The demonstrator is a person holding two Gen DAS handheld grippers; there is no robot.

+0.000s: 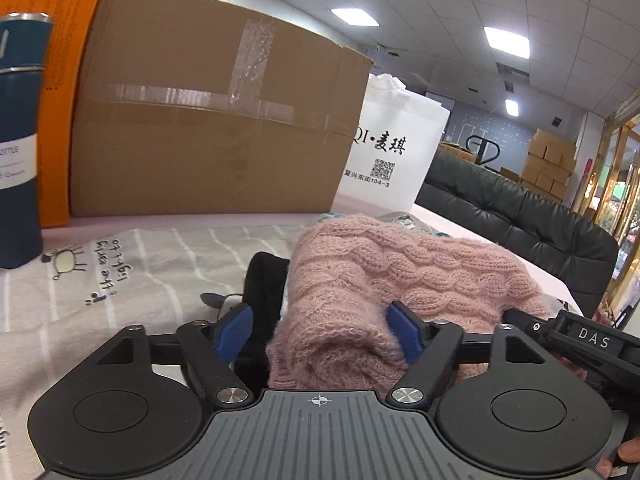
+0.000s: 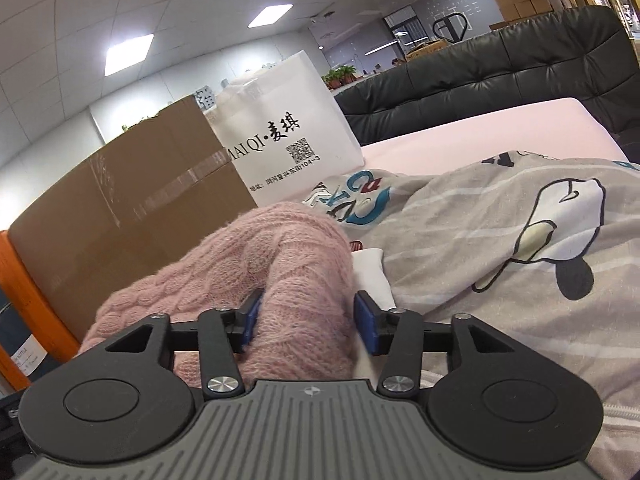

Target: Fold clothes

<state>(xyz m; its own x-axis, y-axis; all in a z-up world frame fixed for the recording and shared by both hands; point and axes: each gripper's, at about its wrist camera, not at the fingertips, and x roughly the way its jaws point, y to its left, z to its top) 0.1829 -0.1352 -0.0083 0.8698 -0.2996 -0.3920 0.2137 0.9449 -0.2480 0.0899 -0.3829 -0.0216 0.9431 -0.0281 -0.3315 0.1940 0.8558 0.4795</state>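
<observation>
Pink cable-knit sweater (image 1: 400,272) lies bunched on the bed w/ grey printed sheet (image 2: 500,240); looks soft, light, stretchy (prob. snags); both grippers, left (image 1: 320,330) & right (image 2: 306,320), jaws closed on thick folds; grab doubled edges, not loose loops.

My own left gripper (image 1: 320,330) hides the near end of the pink sweater (image 1: 400,272) behind its body, so I cannot tell whether my jaws press the knit or only flank it. A black thing (image 1: 264,292) beside the sweater is half covered by wool; what it is, I cannot tell. The blue bottle (image 1: 20,140) is cut by the left edge, its label unreadable. The cardboard box (image 1: 216,120) covers the first letters on the white bag (image 1: 396,148). In the right wrist view, the right gripper (image 2: 306,316) buries its left pad in the sweater. A white piece (image 2: 374,276) under the wool is mostly hidden.
</observation>
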